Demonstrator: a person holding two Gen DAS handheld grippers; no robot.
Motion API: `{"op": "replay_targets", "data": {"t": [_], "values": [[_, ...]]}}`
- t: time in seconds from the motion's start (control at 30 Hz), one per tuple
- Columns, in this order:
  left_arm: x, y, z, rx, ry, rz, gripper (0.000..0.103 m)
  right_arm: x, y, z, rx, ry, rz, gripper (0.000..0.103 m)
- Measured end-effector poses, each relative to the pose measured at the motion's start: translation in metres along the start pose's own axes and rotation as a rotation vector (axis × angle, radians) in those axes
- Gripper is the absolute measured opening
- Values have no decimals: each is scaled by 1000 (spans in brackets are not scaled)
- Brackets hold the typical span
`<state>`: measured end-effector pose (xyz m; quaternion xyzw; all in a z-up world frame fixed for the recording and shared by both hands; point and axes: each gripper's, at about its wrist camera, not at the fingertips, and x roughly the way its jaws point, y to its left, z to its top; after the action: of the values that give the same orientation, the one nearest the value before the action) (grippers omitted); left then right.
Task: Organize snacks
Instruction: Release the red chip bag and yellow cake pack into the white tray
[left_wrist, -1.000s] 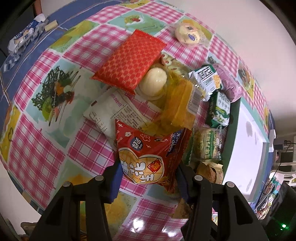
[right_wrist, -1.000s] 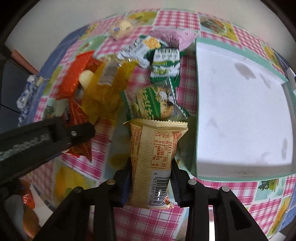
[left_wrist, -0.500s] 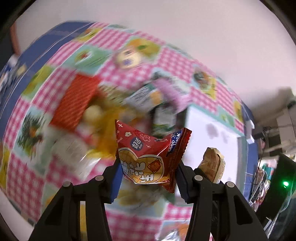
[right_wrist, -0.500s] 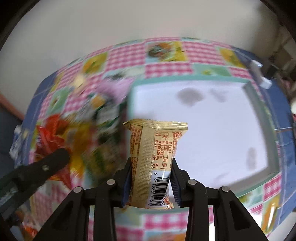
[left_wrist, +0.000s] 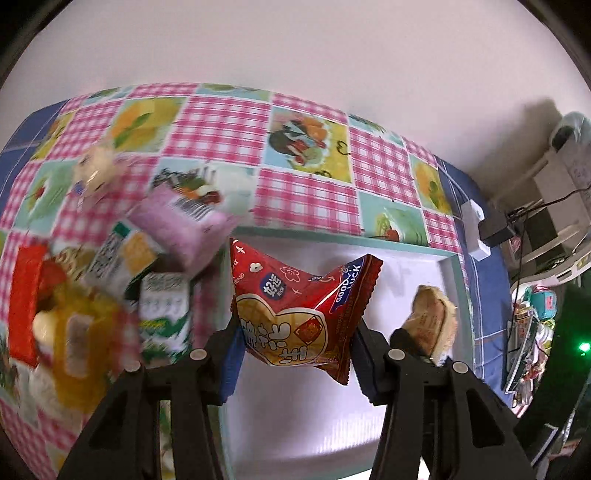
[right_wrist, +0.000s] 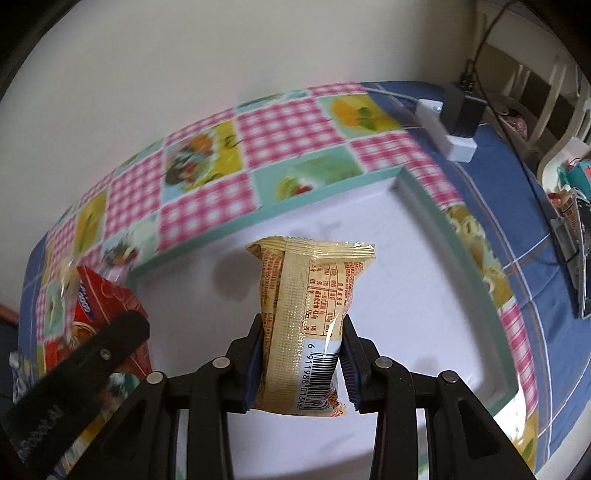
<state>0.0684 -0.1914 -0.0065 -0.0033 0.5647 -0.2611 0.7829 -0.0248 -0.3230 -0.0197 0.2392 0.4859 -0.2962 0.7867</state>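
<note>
Snacks: red snack packet (left_wrist: 301, 314) is clamped between the left tongs (left_wrist: 295, 354), held above the white tray (left_wrist: 406, 266) near its left rim. Right tongs (right_wrist: 301, 365) pinch a yellow snack packet (right_wrist: 310, 317) upright, barcode end down, over the tray interior (right_wrist: 388, 277). Remaining packets, among them a pink packet (left_wrist: 181, 229) and a green-white packet (left_wrist: 162, 306), lie heaped on the checkered worktop (left_wrist: 306, 184) at 9 o'clock of the tray, blurred. A white power adapter (right_wrist: 447, 133) sits at 1 o'clock beyond the tray.
</note>
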Motion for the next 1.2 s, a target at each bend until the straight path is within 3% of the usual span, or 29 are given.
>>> {"op": "replay_targets", "data": {"t": [0.17,0.5,0.63,0.7,0.83,0.9,1.03,1.2], "values": [[20,-15,9,26,0,-14,54,8,-16,12,35,-18,-13,39],[11,-14,7,24,10,26,78,8,-26,9,56,7,-22,40],[-9,-2,7,-9,-19,56,86,0,-24,5,50,-2,-24,60],[-20,8,5,-28,-38,75,86,-3,-23,3,45,-2,-20,60],[-39,34,-3,-69,-81,141,93,-12,-20,-5,57,1,7,74],[-45,45,-7,-82,-93,181,94,-17,-16,-12,48,2,13,75],[-61,73,-16,-109,-130,265,96,-26,-5,-24,21,-1,39,86],[-79,114,-40,-166,-142,383,99,-42,16,-37,-34,-34,66,90]]}}
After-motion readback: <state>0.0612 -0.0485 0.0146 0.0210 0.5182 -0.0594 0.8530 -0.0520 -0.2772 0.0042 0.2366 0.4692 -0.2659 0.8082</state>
